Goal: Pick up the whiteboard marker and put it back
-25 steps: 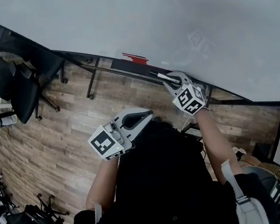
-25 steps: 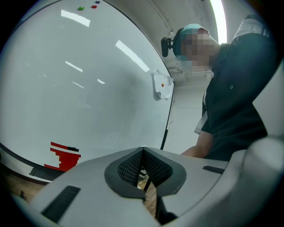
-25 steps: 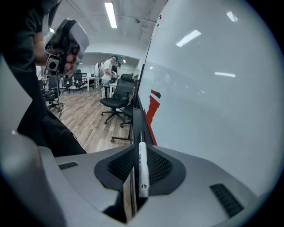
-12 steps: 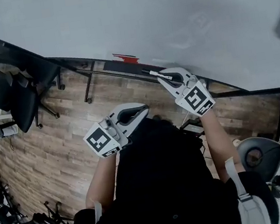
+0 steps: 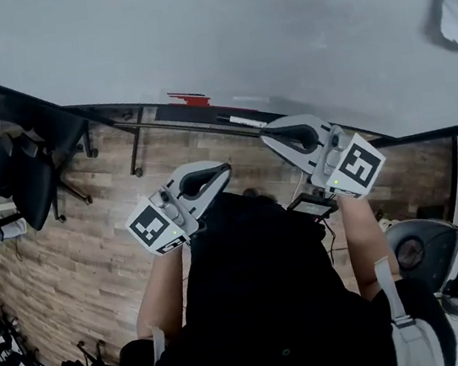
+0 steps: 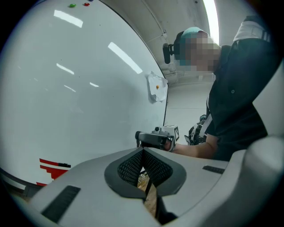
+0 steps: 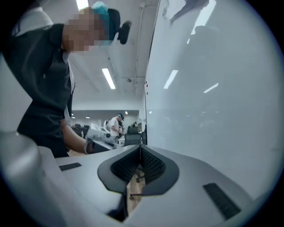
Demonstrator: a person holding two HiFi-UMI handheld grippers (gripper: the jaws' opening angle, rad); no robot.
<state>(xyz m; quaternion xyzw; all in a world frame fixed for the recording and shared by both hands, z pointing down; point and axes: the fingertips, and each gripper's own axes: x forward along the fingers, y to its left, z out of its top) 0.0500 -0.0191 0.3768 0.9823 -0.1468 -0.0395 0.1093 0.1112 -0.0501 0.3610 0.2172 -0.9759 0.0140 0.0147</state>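
The whiteboard marker (image 5: 246, 121), white with a dark end, lies on the ledge (image 5: 160, 124) along the bottom edge of the whiteboard (image 5: 232, 32). My right gripper (image 5: 268, 139) hangs just below and to the right of it, apart from it, shut with nothing between its jaws (image 7: 140, 149). My left gripper (image 5: 226, 168) is held lower, in front of my body, shut and empty too (image 6: 143, 153). In the left gripper view the right gripper (image 6: 153, 138) shows beside the board.
A red object (image 5: 187, 99) sits on the ledge left of the marker. Black office chairs (image 5: 12, 159) stand on the wooden floor at the left. A sheet of paper (image 6: 157, 87) is stuck to the board. Another person (image 7: 116, 125) stands far off.
The marker was at my right gripper's tips on the ledge; now it lies there alone. The right gripper has drawn back down and to the right. The left gripper barely moved.
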